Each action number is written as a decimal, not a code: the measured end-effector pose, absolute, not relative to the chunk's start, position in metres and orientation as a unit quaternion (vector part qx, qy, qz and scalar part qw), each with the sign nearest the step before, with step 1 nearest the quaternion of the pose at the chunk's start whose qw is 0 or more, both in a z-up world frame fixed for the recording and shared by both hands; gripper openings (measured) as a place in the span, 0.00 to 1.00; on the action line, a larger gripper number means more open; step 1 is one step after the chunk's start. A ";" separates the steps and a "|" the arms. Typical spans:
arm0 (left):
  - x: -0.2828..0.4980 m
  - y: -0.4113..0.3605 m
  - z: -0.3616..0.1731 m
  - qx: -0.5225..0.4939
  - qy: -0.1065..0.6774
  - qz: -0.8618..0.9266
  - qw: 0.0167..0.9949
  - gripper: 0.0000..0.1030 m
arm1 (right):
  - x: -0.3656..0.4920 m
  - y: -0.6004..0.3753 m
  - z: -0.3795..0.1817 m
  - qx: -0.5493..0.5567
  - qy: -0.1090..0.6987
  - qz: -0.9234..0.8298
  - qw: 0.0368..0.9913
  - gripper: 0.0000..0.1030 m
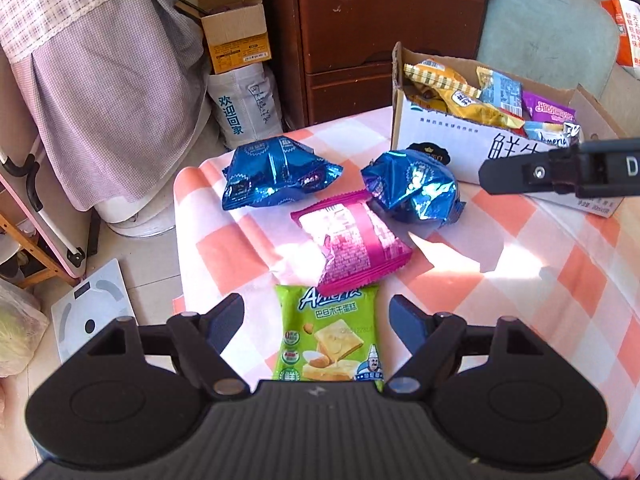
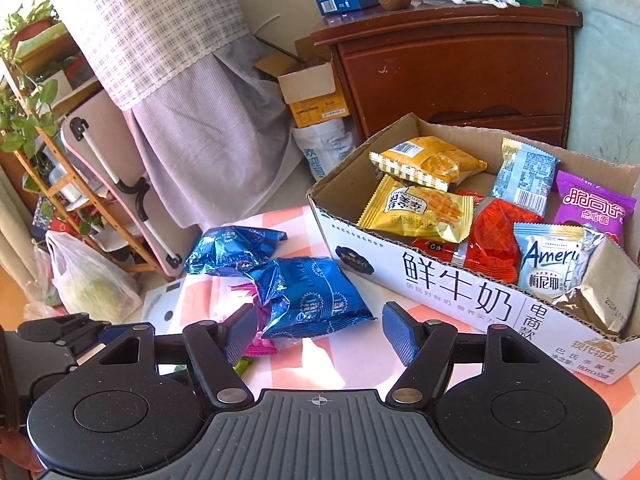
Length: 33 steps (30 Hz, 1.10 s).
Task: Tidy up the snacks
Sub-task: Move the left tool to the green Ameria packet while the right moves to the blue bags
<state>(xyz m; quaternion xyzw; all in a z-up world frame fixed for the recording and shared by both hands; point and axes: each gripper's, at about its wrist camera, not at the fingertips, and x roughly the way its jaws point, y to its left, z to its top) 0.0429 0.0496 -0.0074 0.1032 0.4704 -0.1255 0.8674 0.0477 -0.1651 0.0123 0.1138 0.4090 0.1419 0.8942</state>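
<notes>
Pink packet (image 2: 256, 344) mostly hidden (behind right claw (image 2: 318, 334) finger).

Between my left gripper's (image 1: 316, 322) black fingers: green packet (image 1: 330, 334), yellow cake print. Beyond it a magenta packet (image 1: 352, 240), brick-patterned. Further out, two shiny blue foil packets (image 1: 276, 172) (image 1: 412, 188). Under all, tablecloth (image 1: 240, 248) checked orange-pink and white. Off right, white-sided carton (image 2: 460, 292), black lettering.

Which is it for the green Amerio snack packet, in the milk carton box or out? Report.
Out. The green snack packet lies flat on the checked tablecloth, apart from the milk carton box, between the open jaws of the left gripper.
</notes>
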 end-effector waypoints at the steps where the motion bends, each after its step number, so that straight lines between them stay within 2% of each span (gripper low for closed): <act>1: 0.043 0.051 -0.010 0.104 0.473 -0.125 0.866 0.77 | 0.050 -0.163 0.010 0.116 0.408 0.144 0.894 0.72; 10: 0.041 0.053 -0.030 0.100 0.492 -0.144 0.853 0.78 | 0.069 -0.147 -0.011 0.103 0.400 0.145 0.899 0.83; 17: 0.043 0.047 -0.040 0.109 0.493 -0.149 0.850 0.85 | 0.084 -0.138 -0.030 0.096 0.417 0.133 0.894 0.84; 22: 0.045 0.048 -0.042 0.098 0.487 -0.153 0.854 0.85 | 0.088 -0.132 -0.034 0.092 0.409 0.130 0.898 0.87; 24: 0.045 0.050 -0.042 0.088 0.487 -0.158 0.855 0.80 | 0.090 -0.132 -0.036 0.100 0.409 0.128 0.898 0.88; 29: 0.043 0.047 -0.039 0.090 0.477 -0.170 0.858 0.56 | 0.094 -0.129 -0.042 0.114 0.421 0.139 0.889 0.85; 33: 0.039 0.043 -0.037 0.097 0.471 -0.176 0.859 0.50 | 0.093 -0.126 -0.042 0.109 0.425 0.150 0.886 0.74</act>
